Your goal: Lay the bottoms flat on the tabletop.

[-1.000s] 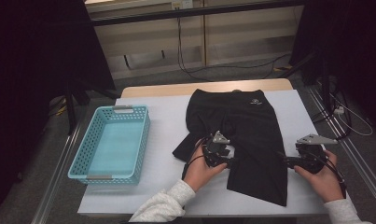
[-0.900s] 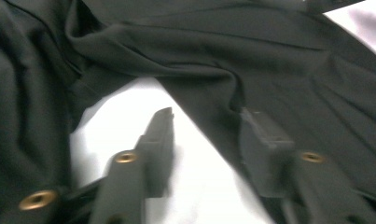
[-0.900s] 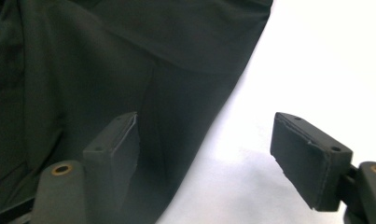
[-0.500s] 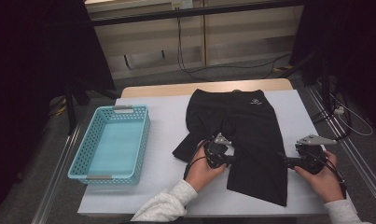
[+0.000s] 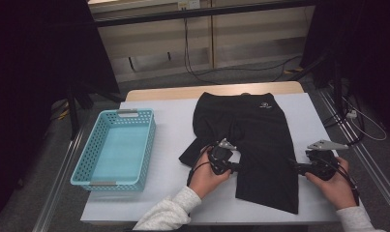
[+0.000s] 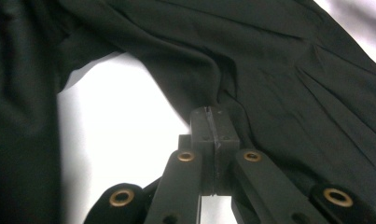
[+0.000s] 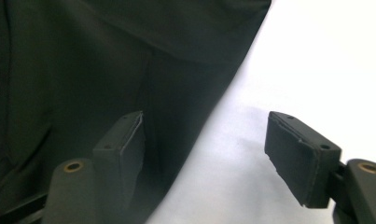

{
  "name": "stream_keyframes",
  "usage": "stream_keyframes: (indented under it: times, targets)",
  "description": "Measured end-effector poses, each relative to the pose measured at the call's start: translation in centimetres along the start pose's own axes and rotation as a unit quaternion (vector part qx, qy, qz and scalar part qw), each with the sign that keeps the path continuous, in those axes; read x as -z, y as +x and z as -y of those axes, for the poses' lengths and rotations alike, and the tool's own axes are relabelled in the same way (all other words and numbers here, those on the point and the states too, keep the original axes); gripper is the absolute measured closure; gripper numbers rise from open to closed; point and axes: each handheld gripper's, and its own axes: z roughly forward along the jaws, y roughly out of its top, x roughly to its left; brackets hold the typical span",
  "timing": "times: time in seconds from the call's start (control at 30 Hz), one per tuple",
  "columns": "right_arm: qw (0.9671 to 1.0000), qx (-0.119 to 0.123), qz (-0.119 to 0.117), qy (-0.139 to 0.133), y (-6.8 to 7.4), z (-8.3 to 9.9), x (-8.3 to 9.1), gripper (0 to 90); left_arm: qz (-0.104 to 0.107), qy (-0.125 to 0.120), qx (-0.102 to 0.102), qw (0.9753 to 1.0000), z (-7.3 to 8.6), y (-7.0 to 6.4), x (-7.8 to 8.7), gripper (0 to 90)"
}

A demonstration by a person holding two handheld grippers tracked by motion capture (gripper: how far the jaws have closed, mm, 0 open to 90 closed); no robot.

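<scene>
The left gripper (image 6: 212, 140) pinches the shorts (image 5: 260, 140) at the inner edge, the right gripper (image 7: 213, 154) gapes wide beside them, folding barely begun.

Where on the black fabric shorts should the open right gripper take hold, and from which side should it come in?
Grip the outer side hem of the near leg of the black fabric shorts. The right gripper should come in from the right, low along the white table. The cloth lies flat, and its edge already runs between the open jaws in the right gripper view, while the left gripper pinches the inner edge.
</scene>
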Motion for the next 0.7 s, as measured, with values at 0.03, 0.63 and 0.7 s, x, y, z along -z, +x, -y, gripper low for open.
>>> stream_keyframes:
  times: [0.03, 0.63, 0.7]
  targets:
    - [1.0000, -0.001, 0.000, 0.005, 0.0, 0.1, -0.1, 30.2, -0.002, 0.002, -0.001, 1.0000, 0.0, 0.0, 0.1, 90.0]
    - [0.9986, -0.016, -0.048, 0.014, -0.3, 0.1, 0.0, 85.9, 0.007, 0.022, -0.007, 0.9997, 0.6, -0.8, 0.7, 90.0]
    - [0.9983, -0.012, -0.056, 0.014, -0.3, 0.1, 0.0, 90.0, 0.008, 0.023, -0.008, 0.9997, 0.6, -0.9, 0.7, 90.0]
